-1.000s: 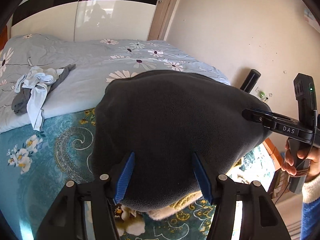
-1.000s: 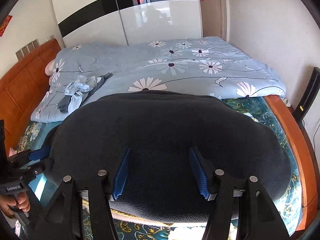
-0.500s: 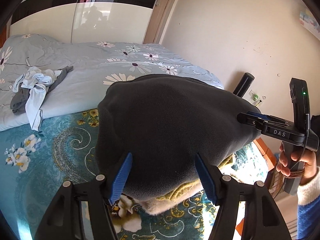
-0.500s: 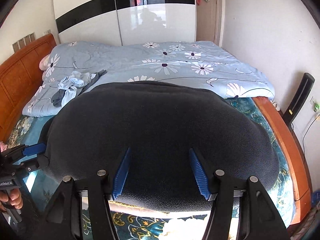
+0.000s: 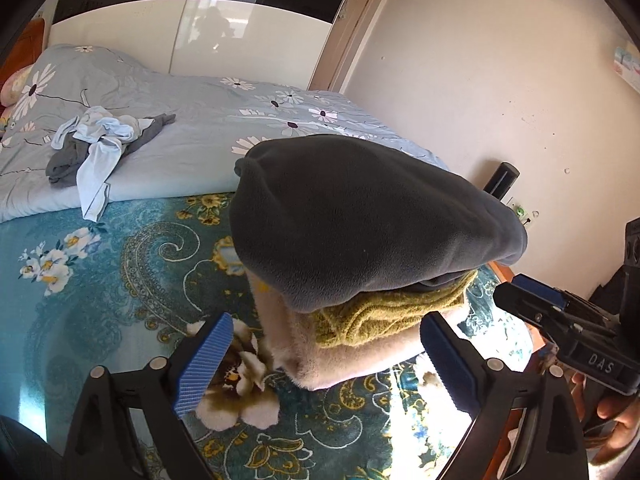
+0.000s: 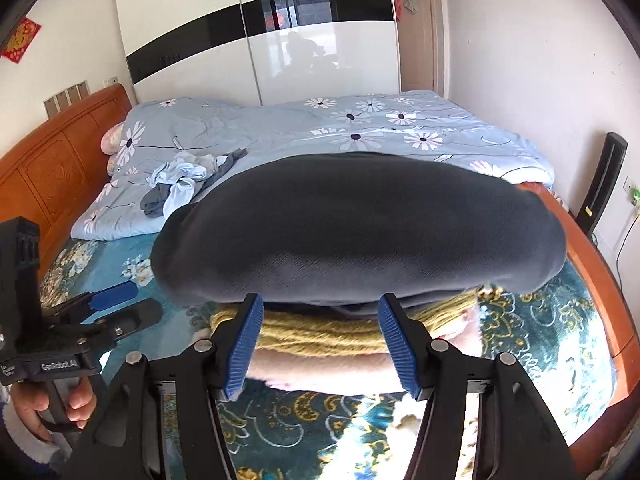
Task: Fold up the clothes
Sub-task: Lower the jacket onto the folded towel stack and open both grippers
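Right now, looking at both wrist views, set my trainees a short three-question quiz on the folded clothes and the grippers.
1. True or false: the dark grey fleece lies on top of the stack.
2. What lies directly under it? A) white towel B) mustard knit C) jeans
3. Fill in: the loose light blue garment lies on the ____ quilt.

Key: 1 true. 2 B; a pale pink garment sits lowest. 3 floral. The left gripper has its jaws opening, nothing pressed between them.
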`<state>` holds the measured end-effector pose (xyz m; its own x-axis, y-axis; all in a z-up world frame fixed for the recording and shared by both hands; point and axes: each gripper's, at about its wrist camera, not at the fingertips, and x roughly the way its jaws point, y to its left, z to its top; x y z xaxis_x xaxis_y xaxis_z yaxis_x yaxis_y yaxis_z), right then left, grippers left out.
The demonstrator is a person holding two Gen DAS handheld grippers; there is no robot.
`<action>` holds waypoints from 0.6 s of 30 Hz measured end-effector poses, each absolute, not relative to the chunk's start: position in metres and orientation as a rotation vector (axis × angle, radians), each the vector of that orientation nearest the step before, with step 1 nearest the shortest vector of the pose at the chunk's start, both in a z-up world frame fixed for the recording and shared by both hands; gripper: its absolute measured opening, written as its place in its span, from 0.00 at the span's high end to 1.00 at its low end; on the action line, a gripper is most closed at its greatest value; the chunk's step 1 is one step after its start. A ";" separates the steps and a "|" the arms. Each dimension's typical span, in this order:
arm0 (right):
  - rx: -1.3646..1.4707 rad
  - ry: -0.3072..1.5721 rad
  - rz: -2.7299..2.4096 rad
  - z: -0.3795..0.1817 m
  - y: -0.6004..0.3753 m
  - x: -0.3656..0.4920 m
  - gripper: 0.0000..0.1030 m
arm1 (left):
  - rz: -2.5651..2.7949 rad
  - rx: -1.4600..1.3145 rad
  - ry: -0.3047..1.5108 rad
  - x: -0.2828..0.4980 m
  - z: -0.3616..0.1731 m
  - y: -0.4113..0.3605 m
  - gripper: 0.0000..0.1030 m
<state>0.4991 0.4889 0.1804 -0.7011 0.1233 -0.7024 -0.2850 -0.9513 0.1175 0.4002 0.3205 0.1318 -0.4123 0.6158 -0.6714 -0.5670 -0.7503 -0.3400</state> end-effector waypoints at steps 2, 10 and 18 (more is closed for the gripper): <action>-1.089 0.313 2.660 0.169 0.476 0.500 0.27 | 2.206 -1.053 -0.058 0.407 0.128 0.316 0.00; -1.075 0.494 2.532 0.142 0.464 0.505 0.06 | 2.289 -1.024 0.020 0.426 0.115 0.298 0.00; -1.136 0.365 2.489 0.137 0.439 0.504 0.05 | 2.373 -1.017 0.130 0.432 0.091 0.287 0.00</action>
